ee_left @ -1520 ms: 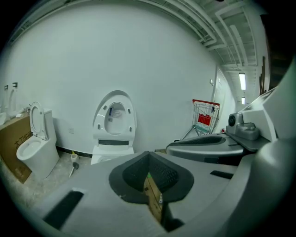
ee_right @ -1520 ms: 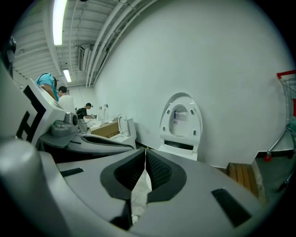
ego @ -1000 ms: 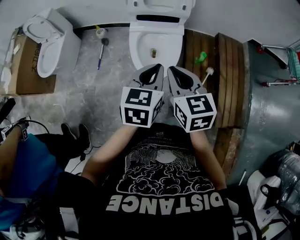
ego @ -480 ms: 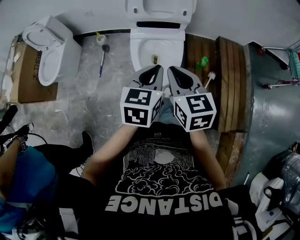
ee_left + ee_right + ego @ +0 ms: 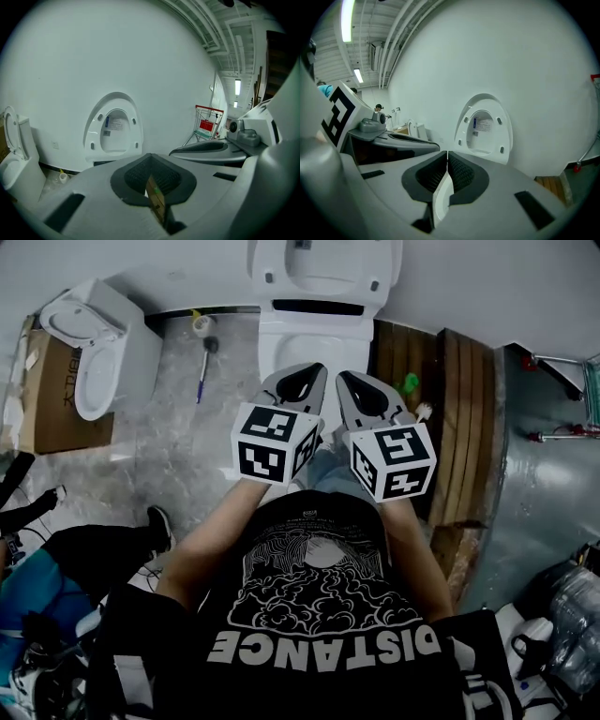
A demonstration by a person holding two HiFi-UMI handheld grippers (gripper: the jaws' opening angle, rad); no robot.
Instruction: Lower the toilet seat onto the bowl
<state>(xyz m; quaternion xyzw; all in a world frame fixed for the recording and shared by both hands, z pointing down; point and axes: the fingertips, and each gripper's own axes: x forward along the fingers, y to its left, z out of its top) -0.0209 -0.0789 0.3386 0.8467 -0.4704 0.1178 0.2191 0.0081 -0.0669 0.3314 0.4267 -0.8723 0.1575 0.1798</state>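
Observation:
A white toilet stands against the wall, its seat (image 5: 323, 268) raised upright above the bowl (image 5: 305, 338). The seat's underside, with its round bumpers, shows in the left gripper view (image 5: 114, 129) and the right gripper view (image 5: 483, 129), still some way ahead. My left gripper (image 5: 305, 373) and right gripper (image 5: 349, 381) are held side by side over the bowl's front rim, pointing at the seat. Both are shut with nothing between the pads. The left gripper's jaws (image 5: 150, 161) and the right gripper's (image 5: 447, 159) meet closed.
A second toilet (image 5: 94, 334) sits on a cardboard box (image 5: 52, 390) at the left. A toilet brush (image 5: 204, 345) lies on the floor between. A wooden pallet (image 5: 455, 399) with a green item (image 5: 408, 382) lies to the right. A red cart (image 5: 206, 124) stands beyond. A person crouches at lower left.
Both grippers have moved forward together toward the toilet and now cover more of the bowl. The seat stays upright. The person at the left has shifted back.

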